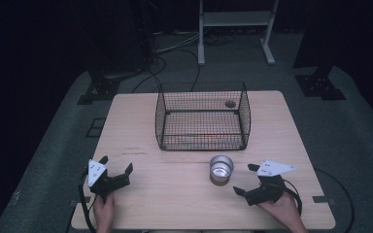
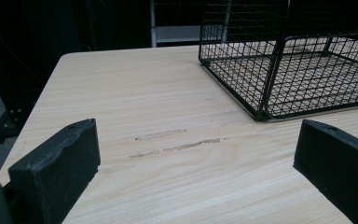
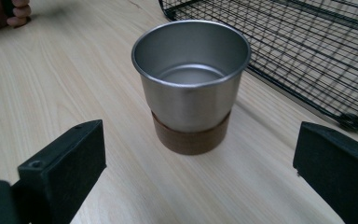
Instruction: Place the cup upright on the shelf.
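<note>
A steel cup (image 1: 221,170) with a brown band round its base stands upright and empty on the wooden table (image 1: 175,204), just in front of a black wire basket (image 1: 202,116). My right gripper (image 1: 244,178) lies to the cup's right, pointing at it. In the right gripper view its jaws stand wide apart around nothing (image 3: 198,172), with the cup (image 3: 191,84) a short way ahead of them. My left gripper (image 1: 116,163) rests near the table's front left, open and holding nothing (image 2: 196,163), aimed at bare wood and the basket's near corner (image 2: 261,112).
The basket (image 3: 307,46) is empty and takes up the table's middle back. A small round hole (image 1: 230,103) shows in the tabletop behind it. Beyond the table stand a white frame (image 1: 235,19), floor cables (image 1: 160,63) and dark stand feet (image 1: 320,85).
</note>
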`<state>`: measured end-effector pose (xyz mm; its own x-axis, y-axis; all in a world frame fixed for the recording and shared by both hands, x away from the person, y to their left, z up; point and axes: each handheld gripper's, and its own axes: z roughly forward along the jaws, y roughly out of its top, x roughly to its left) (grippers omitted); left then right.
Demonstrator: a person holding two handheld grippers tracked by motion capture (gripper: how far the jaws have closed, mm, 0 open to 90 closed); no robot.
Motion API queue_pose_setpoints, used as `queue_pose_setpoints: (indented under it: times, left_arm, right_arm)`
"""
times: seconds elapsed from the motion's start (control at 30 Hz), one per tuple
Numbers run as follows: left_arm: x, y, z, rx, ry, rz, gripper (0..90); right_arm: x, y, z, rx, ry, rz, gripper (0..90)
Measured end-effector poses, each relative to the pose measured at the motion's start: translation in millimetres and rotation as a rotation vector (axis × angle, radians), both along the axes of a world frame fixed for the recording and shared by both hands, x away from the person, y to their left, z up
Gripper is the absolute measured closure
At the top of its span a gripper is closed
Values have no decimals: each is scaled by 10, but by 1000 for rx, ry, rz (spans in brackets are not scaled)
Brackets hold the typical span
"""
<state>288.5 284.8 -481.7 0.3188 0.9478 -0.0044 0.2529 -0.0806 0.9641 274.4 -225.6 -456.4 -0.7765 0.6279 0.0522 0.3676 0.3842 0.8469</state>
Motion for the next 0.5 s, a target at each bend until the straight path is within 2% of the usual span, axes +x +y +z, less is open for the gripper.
queue_pose_setpoints:
  times: [0.27, 0.5]
  left_arm:
    - [-1, 0, 1, 1, 0, 0, 0]
    - [-2, -1, 1, 2, 1, 0, 0]
  right_arm:
    - [76, 116, -29, -14, 29, 21, 17]
    - [155, 214, -13, -32, 30, 40, 17]
